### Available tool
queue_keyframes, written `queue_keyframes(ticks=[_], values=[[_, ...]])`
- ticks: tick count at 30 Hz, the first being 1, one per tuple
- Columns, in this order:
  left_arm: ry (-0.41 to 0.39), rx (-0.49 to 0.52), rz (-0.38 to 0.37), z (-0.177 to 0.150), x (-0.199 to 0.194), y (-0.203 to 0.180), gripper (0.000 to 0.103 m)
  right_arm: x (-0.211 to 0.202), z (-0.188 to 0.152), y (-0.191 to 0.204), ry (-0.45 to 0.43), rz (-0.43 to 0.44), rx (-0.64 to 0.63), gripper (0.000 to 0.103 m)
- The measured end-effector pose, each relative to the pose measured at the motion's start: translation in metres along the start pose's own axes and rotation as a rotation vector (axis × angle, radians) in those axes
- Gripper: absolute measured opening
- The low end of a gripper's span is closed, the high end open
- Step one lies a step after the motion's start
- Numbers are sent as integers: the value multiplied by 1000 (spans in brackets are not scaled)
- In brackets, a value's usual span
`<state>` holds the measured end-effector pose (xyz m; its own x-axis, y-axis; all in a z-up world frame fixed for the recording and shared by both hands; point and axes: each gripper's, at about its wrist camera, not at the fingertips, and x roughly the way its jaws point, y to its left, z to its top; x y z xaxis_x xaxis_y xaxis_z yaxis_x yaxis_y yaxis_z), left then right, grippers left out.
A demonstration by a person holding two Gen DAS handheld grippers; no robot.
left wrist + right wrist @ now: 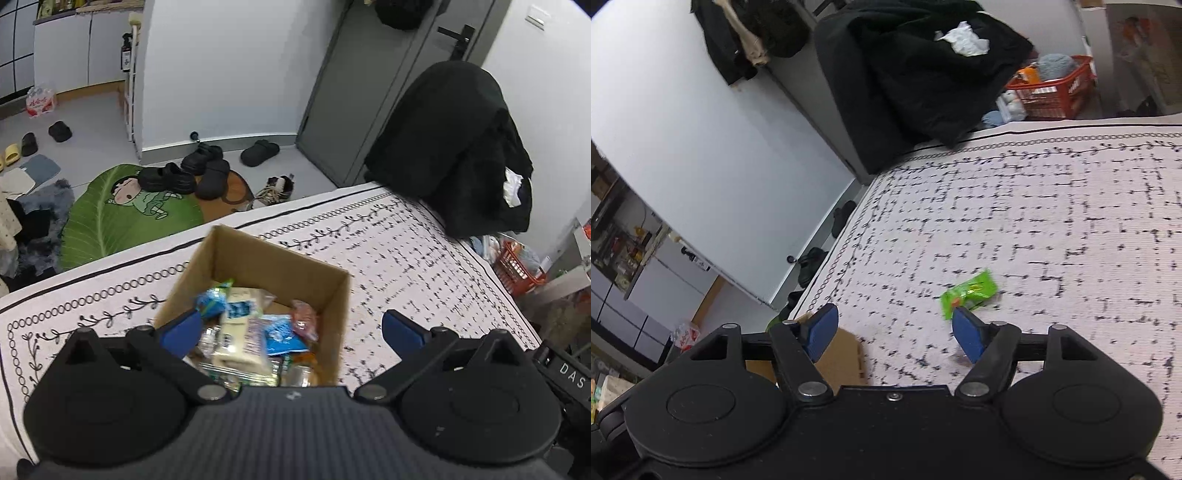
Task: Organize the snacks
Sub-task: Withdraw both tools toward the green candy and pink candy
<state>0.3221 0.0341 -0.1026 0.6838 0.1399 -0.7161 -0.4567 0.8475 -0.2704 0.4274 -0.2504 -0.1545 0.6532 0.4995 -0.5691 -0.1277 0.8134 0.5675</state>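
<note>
Snacks (255, 332) fill the cardboard box (334, 295) that we see directly below and ahead of our left gripper (291, 328), between its two blue fingers (181, 326). Our left jaws stand at their widest, one pad over the box's left wall and the other out over the cloth to the box's right; nothing is between them but the box's contents below, and no pad presses on anything. Among the packets we make out blue wrappers, a pale cream packet lying lengthwise and a pink one against the right wall; finer print is blurred. The box stands on a white cloth with a black printed pattern (406, 258). Beyond its far edge we see a green leaf-shaped mat (110, 221) on the floor bearing dark shoes (192, 173), then a grey door (369, 92). To the far right a black coat (461, 147) hangs over a chair at the cloth's corner.

Our right gripper (892, 330) holds its jaws partly apart and empty. Just ahead of its right-hand finger (967, 336) a green snack packet (969, 293) lies flat on the patterned cloth (1052, 221), near the fingertip but, as far as the blur lets us judge, not touched. A corner of the box (842, 358) shows under the left-hand finger. Farther off we see the coat (923, 74) again and a red basket (1056, 92).
</note>
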Motion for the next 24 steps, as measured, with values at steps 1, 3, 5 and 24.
queue_keyframes(ticks=[1, 3, 5, 24], values=[[3, 1, -6, -1, 0, -3, 103, -2, 1, -5, -2, -2, 7, 68], [5, 6, -17, -3, 0, -11, 103, -5, 4, -13, -4, -7, 18, 69], [11, 15, -24, -5, 1, -18, 103, -8, 5, -21, -4, -17, 26, 69], [61, 83, -80, -32, 25, -82, 100, 17, -6, -79, 91, -35, 209, 60]])
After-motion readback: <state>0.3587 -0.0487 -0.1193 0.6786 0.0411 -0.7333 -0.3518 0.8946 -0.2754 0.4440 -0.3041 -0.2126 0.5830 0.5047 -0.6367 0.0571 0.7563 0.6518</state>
